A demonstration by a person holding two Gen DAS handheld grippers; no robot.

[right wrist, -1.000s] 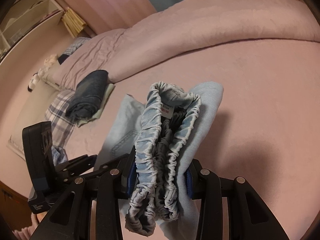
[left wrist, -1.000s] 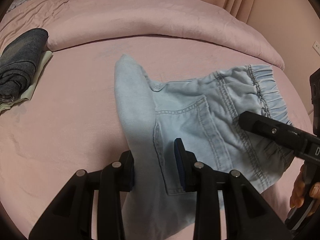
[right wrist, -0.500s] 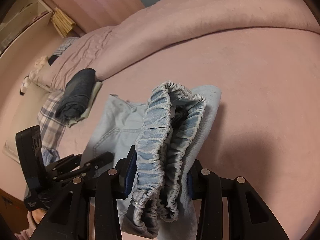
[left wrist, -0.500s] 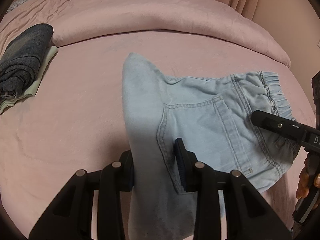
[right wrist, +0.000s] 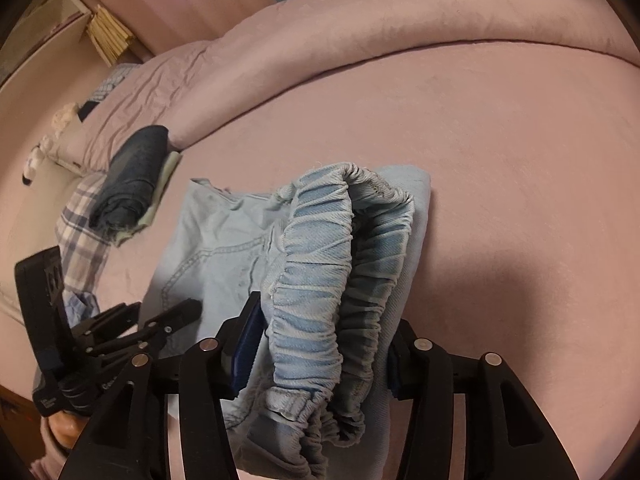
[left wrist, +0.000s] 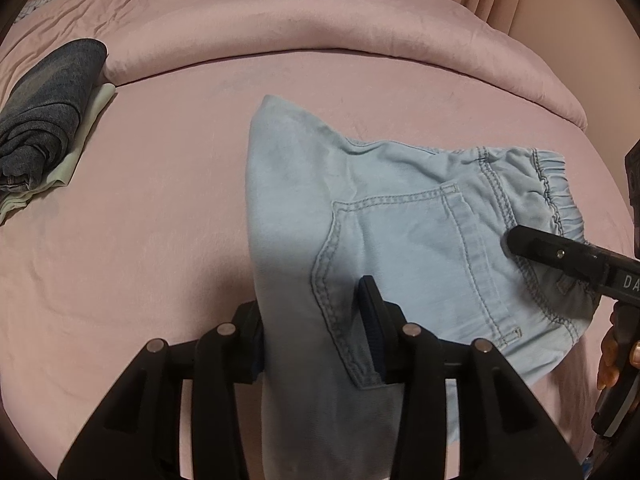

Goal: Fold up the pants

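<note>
- Folded dark denim garment (left wrist: 44, 108): far left of the bed, resting on a pale green cloth (left wrist: 76, 148); in the right wrist view a plaid fabric (right wrist: 82, 236) lies just beside this pile.
- Bed (left wrist: 160, 220): pink sheet, with a rolled pink duvet (left wrist: 320, 12) along its far side.
- Left gripper (left wrist: 316, 332): fingers clenched on the leg portion of the pants, cloth filling the gap between the pads.
- Pants (left wrist: 400, 232): light blue denim, lying folded on the bed at centre; back pocket facing up, elastic waistband (left wrist: 556, 184) to the right.
- Right gripper (right wrist: 324, 344): fingers clenched on the bunched waistband, which rises in a loop above them; seen in the left wrist view at the right edge, over the waistband end.
</note>
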